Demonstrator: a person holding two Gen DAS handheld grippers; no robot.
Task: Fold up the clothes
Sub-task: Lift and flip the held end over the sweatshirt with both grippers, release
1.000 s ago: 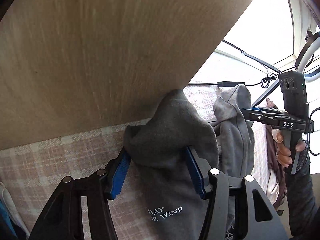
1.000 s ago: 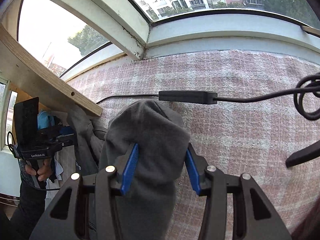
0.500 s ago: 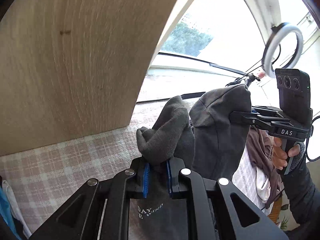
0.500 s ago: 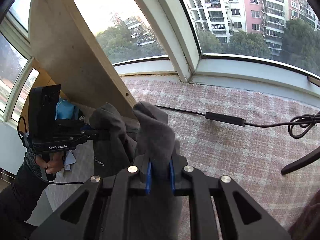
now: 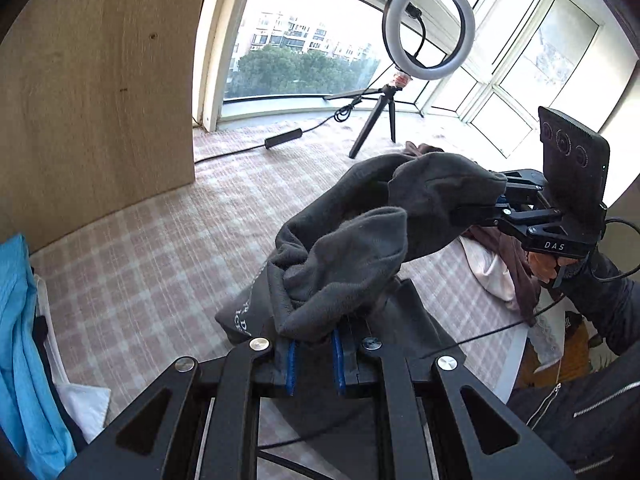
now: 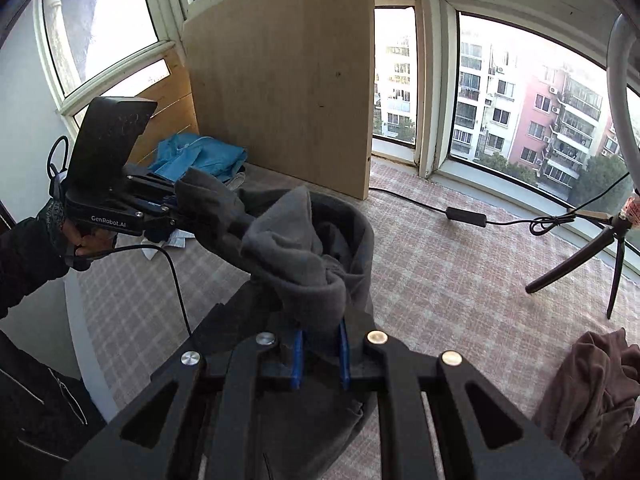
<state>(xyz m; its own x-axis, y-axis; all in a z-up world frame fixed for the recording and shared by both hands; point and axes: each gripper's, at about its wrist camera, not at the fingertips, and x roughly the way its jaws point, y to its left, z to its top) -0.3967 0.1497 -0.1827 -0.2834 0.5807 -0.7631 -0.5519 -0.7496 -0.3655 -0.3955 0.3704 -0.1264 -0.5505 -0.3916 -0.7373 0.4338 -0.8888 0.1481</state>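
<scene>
Left tongs [image 5: 314, 354] sit closed at the bottom of their own view, blue pads pinching a bunched edge of a dark grey fleece garment [image 5: 352, 256]. Right tongs [image 6: 320, 356] are likewise clamped shut on another bunched edge of the same garment, seen low in the right wrist view. Between the two grips the cloth is lifted into the air and sags in a loose, crumpled loop, with white lettering partly showing on a lower fold. Its bottom part trails down towards the pink checked cover [image 5: 152, 264] of the window-seat surface below; whether it touches is hidden behind the tongs.

A blue garment [image 6: 200, 156] lies beside a wooden panel [image 6: 288, 80] at the left. A brown garment [image 6: 596, 396] sits heaped at the right. A ring light [image 5: 428, 28] on a small tripod stands near the window, its black cable [image 5: 280, 140] running across the cover.

Judging the risks: each grip holds only a thick wad of fleece near the pad tips, so a sharp pull apart could let one edge slip free and drop. The slack, twisted middle could set down creased, spoiling any fold. A wide swing could snag the cable or knock the tripod, and the hanging hem could drag the brown heap
</scene>
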